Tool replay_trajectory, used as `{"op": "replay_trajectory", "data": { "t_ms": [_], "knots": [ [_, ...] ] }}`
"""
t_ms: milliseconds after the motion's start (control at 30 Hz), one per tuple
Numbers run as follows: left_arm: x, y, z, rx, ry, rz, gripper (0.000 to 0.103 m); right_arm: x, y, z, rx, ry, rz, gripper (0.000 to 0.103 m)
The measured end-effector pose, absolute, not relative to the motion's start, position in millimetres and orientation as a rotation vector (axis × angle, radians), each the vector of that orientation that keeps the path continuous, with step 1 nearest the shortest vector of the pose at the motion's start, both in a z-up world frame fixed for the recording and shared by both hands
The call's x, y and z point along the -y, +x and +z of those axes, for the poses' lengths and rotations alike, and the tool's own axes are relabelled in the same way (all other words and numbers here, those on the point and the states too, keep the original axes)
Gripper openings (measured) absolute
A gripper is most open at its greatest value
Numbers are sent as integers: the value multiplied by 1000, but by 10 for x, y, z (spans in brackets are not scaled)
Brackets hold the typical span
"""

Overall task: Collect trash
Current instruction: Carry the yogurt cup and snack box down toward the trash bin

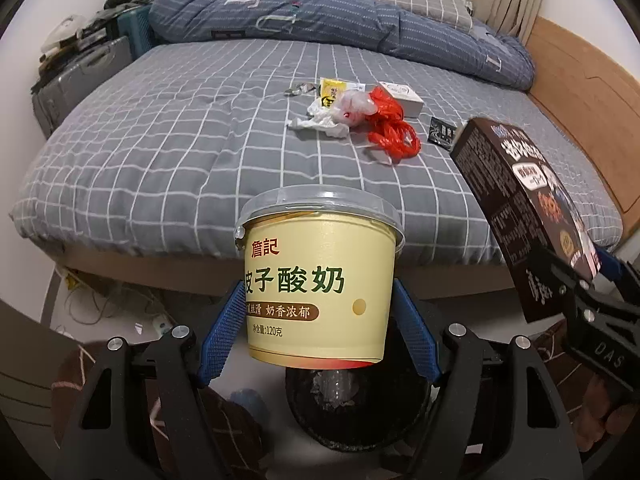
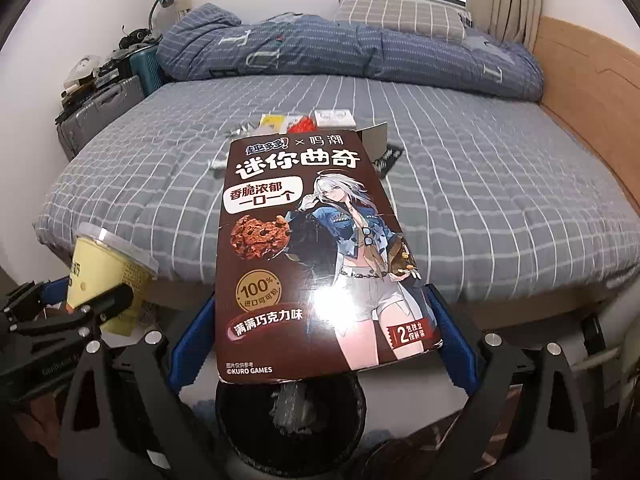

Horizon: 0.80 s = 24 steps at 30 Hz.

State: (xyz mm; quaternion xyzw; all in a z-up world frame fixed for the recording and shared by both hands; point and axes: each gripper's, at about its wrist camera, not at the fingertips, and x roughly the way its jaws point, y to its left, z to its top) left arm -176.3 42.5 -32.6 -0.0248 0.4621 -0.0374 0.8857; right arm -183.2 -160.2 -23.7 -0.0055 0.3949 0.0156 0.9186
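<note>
The left gripper (image 1: pixel 320 312) holds a yellow yogurt cup (image 1: pixel 318 276) upright, its blue fingers (image 1: pixel 222 332) pressed against the cup's two sides and its clear lid on top. The right gripper (image 2: pixel 320 332) is clamped on a brown cookie box (image 2: pixel 316 248), its blue fingers (image 2: pixel 192 344) against the box's long edges, the printed front facing the camera and the far flap standing open. In the left wrist view the box (image 1: pixel 524 216) appears at the right, tilted, with the right gripper (image 1: pixel 592 300) gripping its lower end; in the right wrist view the cup (image 2: pixel 108 276) shows at the left, leaning, in the left gripper (image 2: pixel 80 312). Both items hang above a dark round bin (image 1: pixel 356 404) on the floor just in front of the bed (image 1: pixel 160 152), with crumpled clear plastic (image 2: pixel 290 404) inside the bin. On the bed's checked sheet lies more trash, close together: a red plastic bag (image 1: pixel 392 124), a crumpled white wrapper (image 1: pixel 320 122), a yellow packet (image 1: pixel 332 90), a small white box (image 1: pixel 402 96), a black sachet (image 1: pixel 442 134) and a silver wrapper (image 1: pixel 300 89). A blue quilt (image 1: pixel 320 12) is heaped along the far side of the bed, and a grey suitcase (image 1: pixel 80 76) stands at the left.
</note>
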Motion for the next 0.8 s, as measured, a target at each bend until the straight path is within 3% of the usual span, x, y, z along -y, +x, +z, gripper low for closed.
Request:
{"op": "replay_trajectory", "data": {
  "t_ms": [800],
  "knots": [
    [-471,-2061,-754,-1046,-28,-47,71,1571,-2373,-811,-987,8,17,91]
  ]
}}
